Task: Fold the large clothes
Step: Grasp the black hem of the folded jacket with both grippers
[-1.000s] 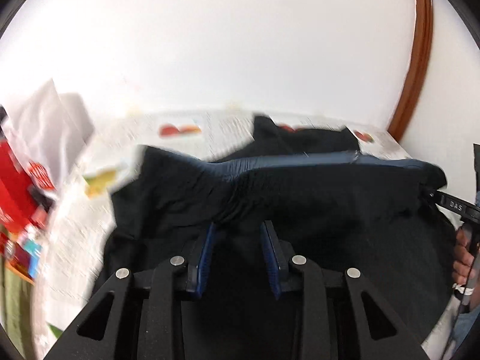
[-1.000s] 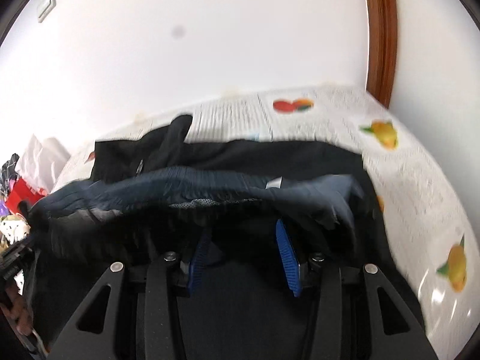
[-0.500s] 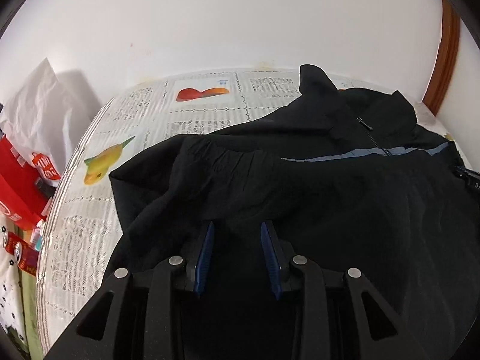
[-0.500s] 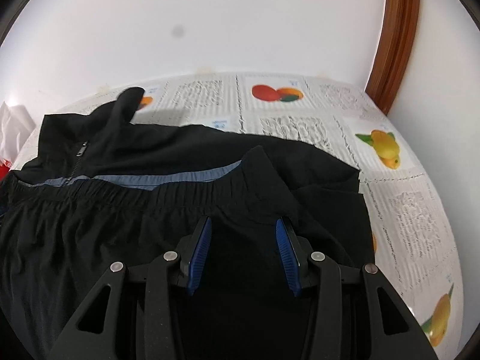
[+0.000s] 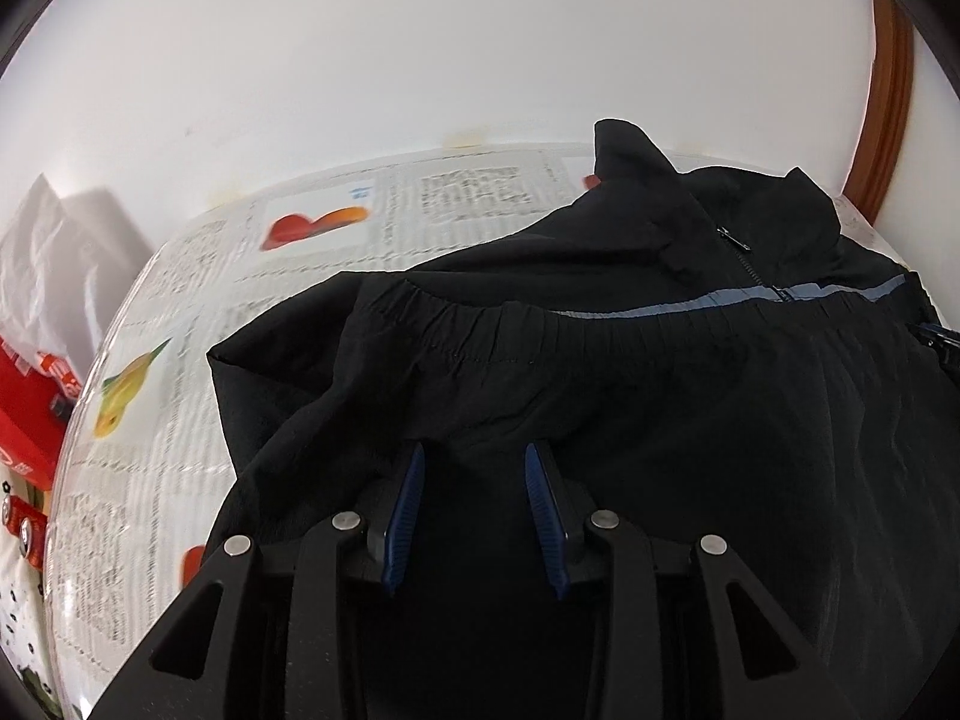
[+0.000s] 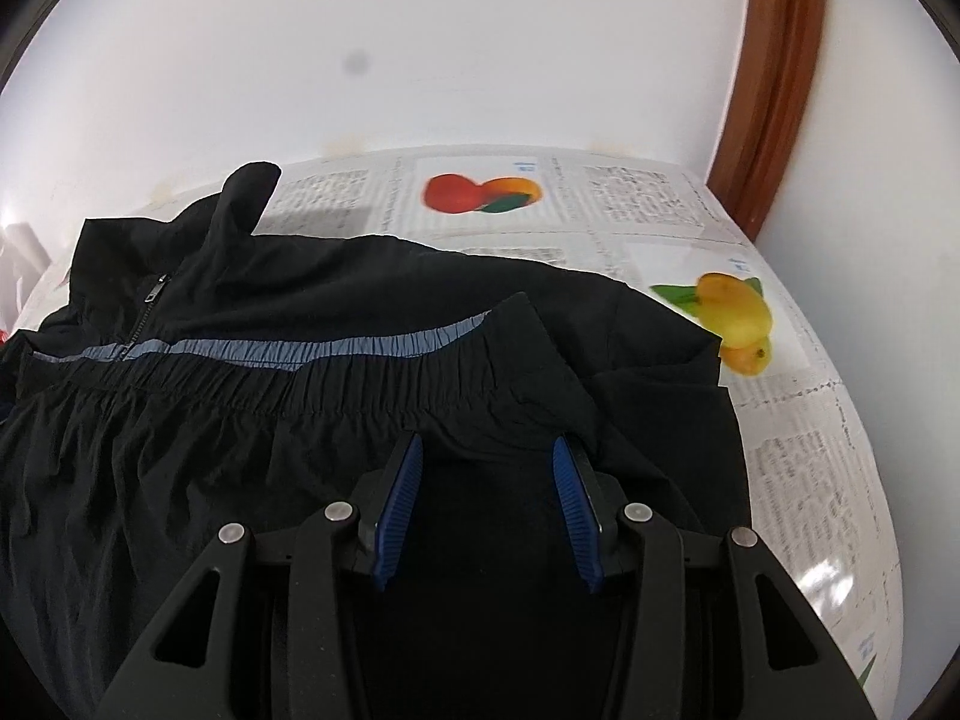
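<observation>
**Hem carried up toward the collar, release pending**

White wall backed a desk [image 6: 660, 204] covered in a newspaper-and-fruit print sheet, with a brown wooden frame [image 6: 774, 78] at the right edge. On it lay the black jacket [image 5: 690, 420], spread across most of the surface, its collar and zip [image 6: 147, 300] at the far side near the wall.

The fold in hand appeared to be the bottom-to-top one. The gathered elastic hem [image 6: 336, 384] lay over the chest, just short of a grey-blue stripe [image 6: 288, 351] and the zip pull. Each hand-held gripper sat at one end of that hem. On the left hand-held gripper [image 5: 474, 456] the blue pads stood apart with cloth bunched over their tips; whether they pinched it I could not tell. The right hand-held gripper [image 6: 489, 450] looked the same: pads apart, fabric draped across the tips, grip unclear.

By my reading the hem was at or near its landing place. The next move would call for letting the cloth go cleanly at both corners, drawing the pads back without dragging the slippery fabric, then smoothing the puckers near the left corner [image 5: 360, 324] before any side fold.
</observation>
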A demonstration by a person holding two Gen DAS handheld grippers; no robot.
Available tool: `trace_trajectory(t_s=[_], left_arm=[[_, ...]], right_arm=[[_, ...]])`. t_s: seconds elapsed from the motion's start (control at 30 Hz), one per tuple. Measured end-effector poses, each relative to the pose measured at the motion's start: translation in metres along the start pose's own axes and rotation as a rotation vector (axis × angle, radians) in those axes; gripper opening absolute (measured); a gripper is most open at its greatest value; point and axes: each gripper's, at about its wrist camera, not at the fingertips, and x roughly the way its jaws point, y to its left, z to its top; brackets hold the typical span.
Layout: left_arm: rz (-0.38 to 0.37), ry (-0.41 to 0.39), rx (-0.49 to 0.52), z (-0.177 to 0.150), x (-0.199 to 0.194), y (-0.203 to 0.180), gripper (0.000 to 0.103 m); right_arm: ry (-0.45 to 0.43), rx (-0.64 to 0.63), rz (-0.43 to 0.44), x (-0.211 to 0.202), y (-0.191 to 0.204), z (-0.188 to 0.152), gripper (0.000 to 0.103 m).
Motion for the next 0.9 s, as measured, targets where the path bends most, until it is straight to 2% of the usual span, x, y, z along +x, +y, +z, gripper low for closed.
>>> trace_trajectory(t_s=[0.33, 0.9], left_arm=[[-0.032, -0.004, -0.006, 0.010, 0.010, -0.017, 0.034], [-0.039, -0.013, -0.011, 0.006, 0.008, -0.014, 0.034]], right_arm=[[-0.002, 0.018, 0.007, -0.001, -0.033, 0.001, 0.046], [-0.014, 0.004, -0.011, -0.003, -0.030, -0.004, 0.047]])
